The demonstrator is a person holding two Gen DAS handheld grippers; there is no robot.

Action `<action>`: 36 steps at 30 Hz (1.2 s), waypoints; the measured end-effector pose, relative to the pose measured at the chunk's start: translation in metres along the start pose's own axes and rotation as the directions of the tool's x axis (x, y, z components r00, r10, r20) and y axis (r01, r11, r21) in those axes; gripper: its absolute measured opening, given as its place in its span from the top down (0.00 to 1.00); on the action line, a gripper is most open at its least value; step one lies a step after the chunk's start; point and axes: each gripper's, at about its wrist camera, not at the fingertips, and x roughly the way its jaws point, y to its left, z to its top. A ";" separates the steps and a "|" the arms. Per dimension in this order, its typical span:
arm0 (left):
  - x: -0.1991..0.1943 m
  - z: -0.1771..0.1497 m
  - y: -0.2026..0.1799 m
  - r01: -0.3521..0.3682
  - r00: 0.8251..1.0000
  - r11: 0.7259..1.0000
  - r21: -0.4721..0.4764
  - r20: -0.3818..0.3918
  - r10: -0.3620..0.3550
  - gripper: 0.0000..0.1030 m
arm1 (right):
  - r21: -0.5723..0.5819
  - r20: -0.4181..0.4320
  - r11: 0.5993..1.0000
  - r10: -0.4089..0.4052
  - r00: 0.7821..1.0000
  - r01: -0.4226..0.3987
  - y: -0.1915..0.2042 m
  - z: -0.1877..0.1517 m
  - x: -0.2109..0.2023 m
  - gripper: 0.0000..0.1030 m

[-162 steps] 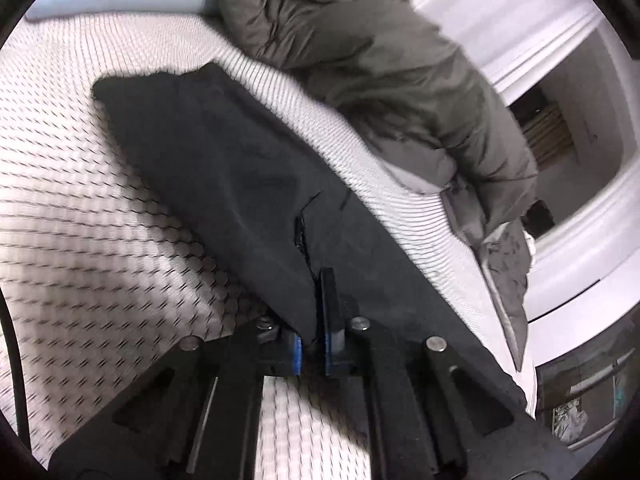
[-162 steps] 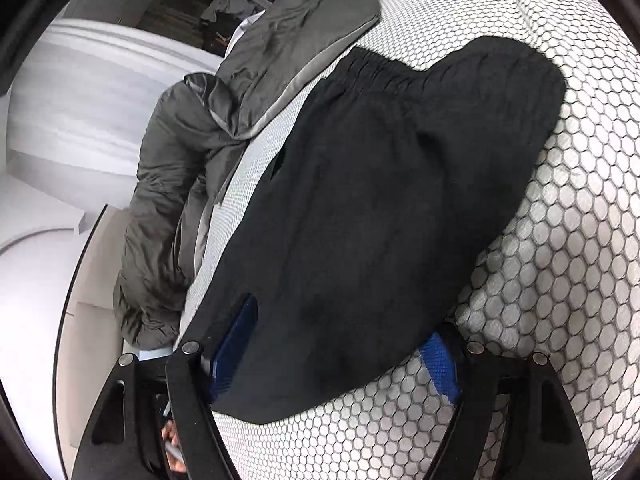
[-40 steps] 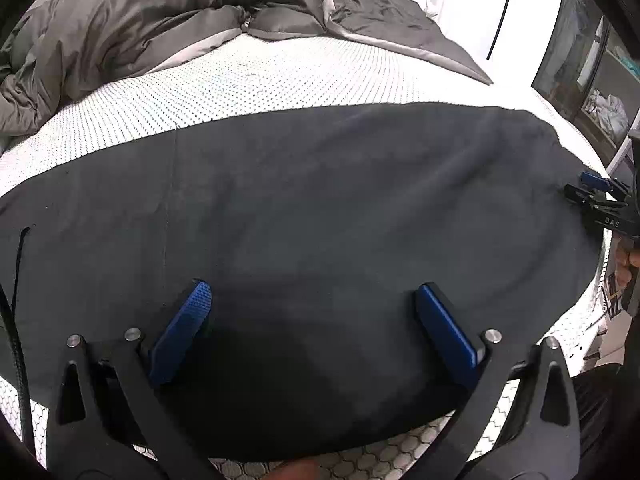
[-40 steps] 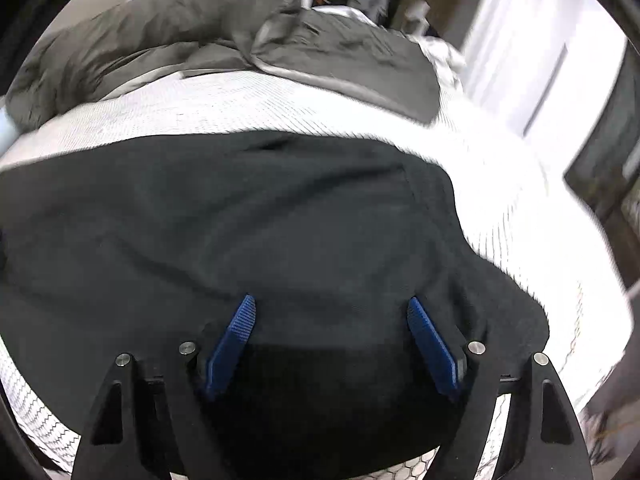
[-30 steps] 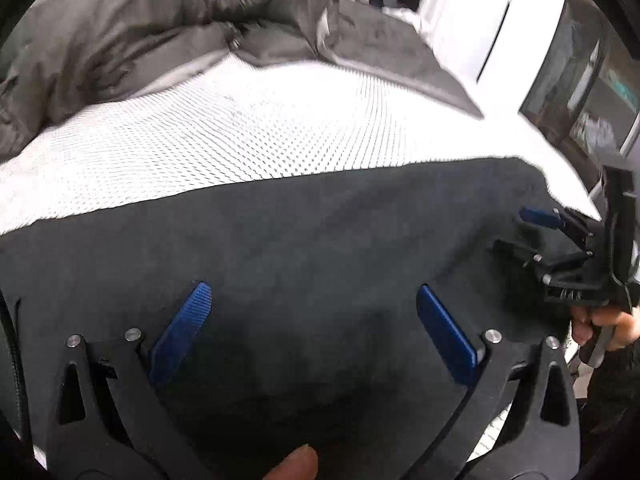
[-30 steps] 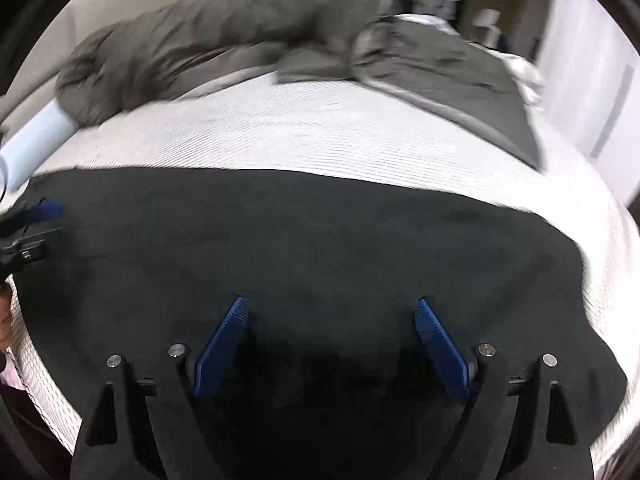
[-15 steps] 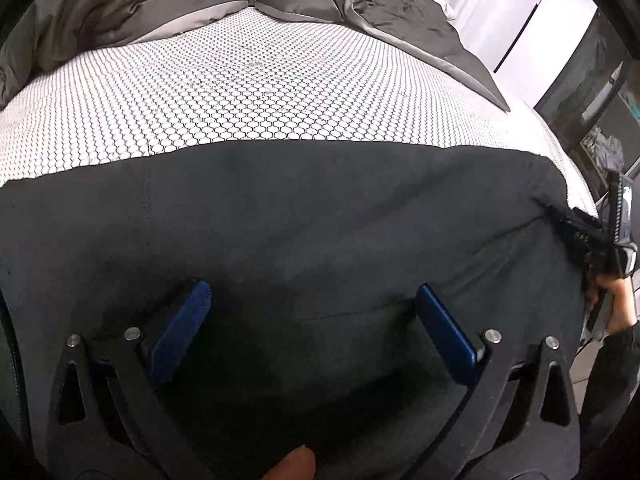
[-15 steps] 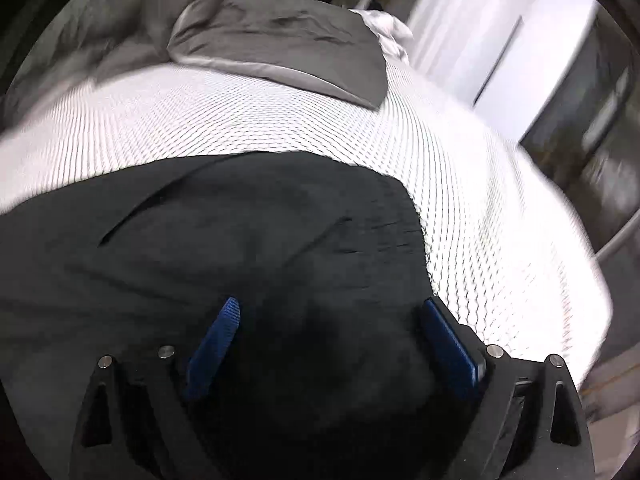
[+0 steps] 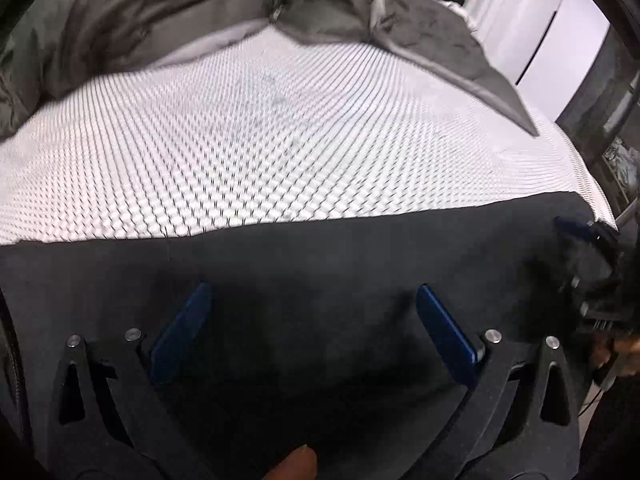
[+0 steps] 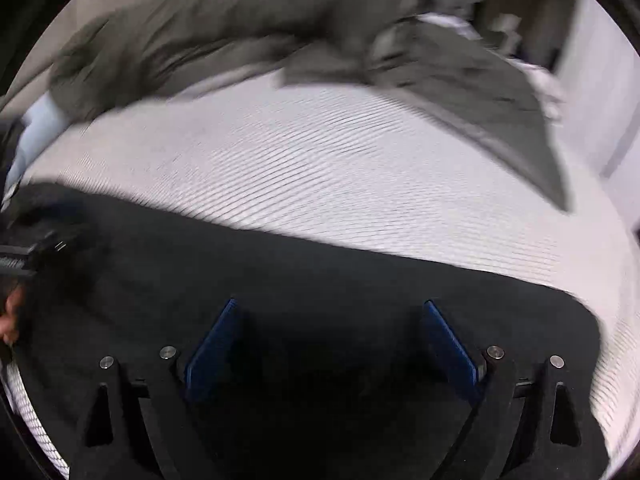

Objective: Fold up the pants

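While both claws hung over the black pants [image 9: 320,320], neither one actually had a hold of anything: the left gripper [image 9: 312,328] had its blue pads spread wide with cloth lying flat under them, and the right gripper [image 10: 332,340] was just as wide, nothing pinched. The pants filled the bottom half of both frames as one dark band across the white honeycomb bedsheet [image 9: 260,140], with the grey duvet [image 9: 160,20] bunched along the top. Biggest risk, I reckoned, was closing the pads on a flat spot mid-panel and only catching the top layer, so the fold would drag crooked. Black-on-black also hid the edges, and the right view was blurry, so misjudging the hem looked easy.
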 end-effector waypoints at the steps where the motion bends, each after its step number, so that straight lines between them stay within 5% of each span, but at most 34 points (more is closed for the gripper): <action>1: 0.005 -0.001 0.004 -0.001 1.000 1.000 -0.013 -0.009 0.001 0.01 | -0.004 -0.023 1.000 0.025 0.999 -0.025 0.002 -0.003 0.014 0.10; 2: 0.008 -0.001 0.006 0.004 1.000 1.000 -0.031 -0.014 -0.004 0.01 | -0.001 -0.039 1.000 0.008 0.999 -0.008 -0.001 -0.005 0.021 0.10; 5: 0.006 -0.003 0.012 0.040 0.999 0.998 -0.053 0.000 -0.040 0.01 | 0.059 -0.044 0.973 -0.218 0.975 0.221 -0.051 -0.013 0.028 0.09; 6: 0.005 -0.005 0.012 0.039 0.999 0.998 -0.049 0.001 -0.039 0.01 | 0.106 -0.059 0.942 -0.314 0.948 0.318 -0.072 -0.016 0.025 0.09; 8: 0.004 -0.007 0.015 0.040 0.999 0.998 -0.047 0.004 -0.040 0.01 | 0.218 -0.124 0.824 -0.508 0.852 0.523 -0.124 -0.031 0.020 0.09; 9: 0.003 -0.008 0.015 0.041 0.999 0.998 -0.046 0.007 -0.040 0.01 | 0.292 -0.156 0.796 -0.508 0.847 0.531 -0.148 -0.042 0.019 0.09; 11: -0.003 -0.010 0.013 0.026 1.000 0.999 -0.034 0.015 -0.025 0.01 | 0.378 -0.125 0.814 -0.428 0.895 0.441 -0.162 -0.047 0.014 0.09; 15: -0.028 -0.008 -0.015 0.054 0.994 0.998 0.033 0.089 -0.057 0.01 | 0.328 -0.019 0.830 -0.473 0.881 0.452 -0.128 -0.029 -0.017 0.09; 19: -0.012 -0.012 -0.052 0.103 0.994 0.985 0.138 0.018 -0.106 0.01 | 0.253 0.093 0.953 -0.194 0.976 0.166 -0.069 -0.011 -0.029 0.09; 22: 0.016 -0.018 -0.045 0.064 0.996 0.993 0.103 -0.065 -0.058 0.01 | 0.171 0.067 0.984 0.032 0.997 -0.043 -0.015 -0.012 -0.012 0.09; 24: 0.009 -0.019 -0.027 0.047 0.998 0.996 0.078 -0.041 -0.044 0.01 | 0.096 -0.012 0.995 0.008 1.000 -0.007 -0.003 -0.016 0.012 0.09; 26: -0.004 -0.017 0.000 -0.038 0.999 0.997 0.060 -0.010 0.038 0.01 | 0.006 -0.074 0.990 -0.143 0.987 0.144 0.006 -0.025 0.027 0.09; 30: -0.026 -0.021 0.084 -0.222 0.974 0.971 -0.087 0.012 0.224 0.02 | 0.079 -0.075 0.966 -0.242 0.967 0.248 -0.035 -0.038 0.012 0.08; 33: -0.050 -0.029 0.122 -0.229 0.970 0.962 -0.147 0.047 0.238 0.01 | 0.148 -0.094 0.910 -0.377 0.921 0.387 -0.071 -0.052 0.007 0.07; 36: -0.069 -0.036 0.116 -0.188 0.975 0.971 -0.148 0.087 0.202 0.01 | 0.203 -0.055 0.928 -0.307 0.950 0.312 -0.076 -0.056 -0.009 0.08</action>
